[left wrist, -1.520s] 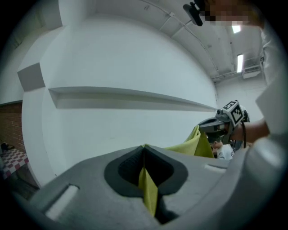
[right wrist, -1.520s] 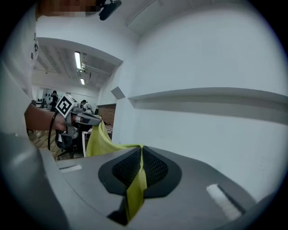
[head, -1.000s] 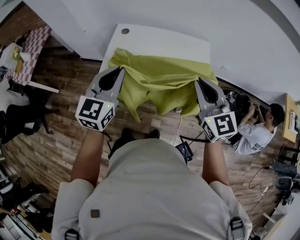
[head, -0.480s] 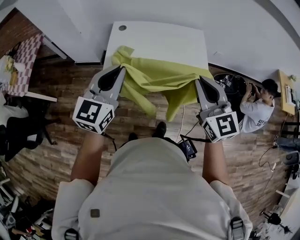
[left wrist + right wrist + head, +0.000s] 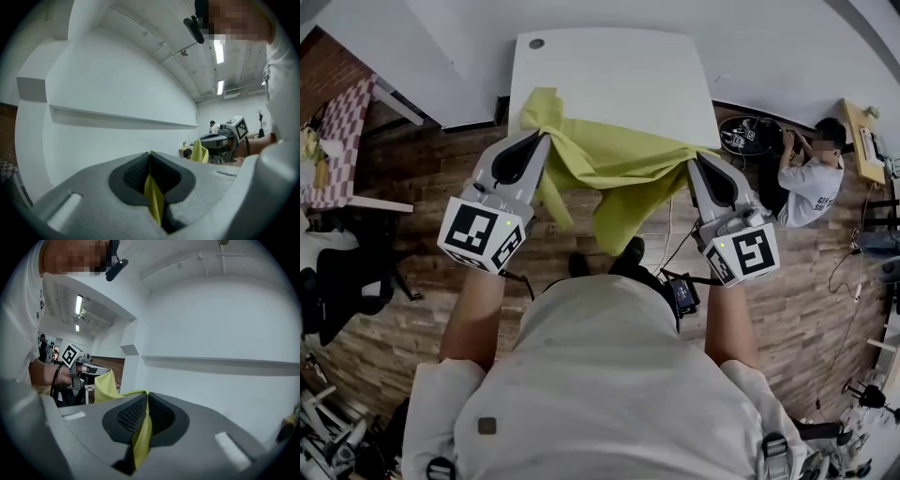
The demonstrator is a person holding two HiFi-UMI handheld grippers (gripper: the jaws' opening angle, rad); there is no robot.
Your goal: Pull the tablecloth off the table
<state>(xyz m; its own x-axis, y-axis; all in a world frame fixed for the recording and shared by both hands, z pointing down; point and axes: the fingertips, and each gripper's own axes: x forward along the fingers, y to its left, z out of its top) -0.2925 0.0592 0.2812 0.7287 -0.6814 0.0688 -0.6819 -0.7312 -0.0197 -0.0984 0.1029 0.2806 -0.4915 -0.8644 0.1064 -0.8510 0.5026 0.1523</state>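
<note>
The left gripper (image 5: 546, 139) and the right gripper (image 5: 692, 161) are each pinching an edge of the tablecloth (image 5: 614, 164), which is hanging mostly beyond the near edge of the tabletop (image 5: 609, 75). In my judgement a jerky pull is risking the thin cloth slipping out of the jaws, or its trailing end snagging on the tabletop corner.

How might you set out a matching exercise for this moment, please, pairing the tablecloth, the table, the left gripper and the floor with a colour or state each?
Things
1. tablecloth
2. table
3. left gripper
4. floor

Colour or state
A. brown wooden planks
B. shut on an edge of the cloth
C. yellow-green, hanging off the near edge
D. white

Pairs: 1-C, 2-D, 3-B, 4-A
</note>
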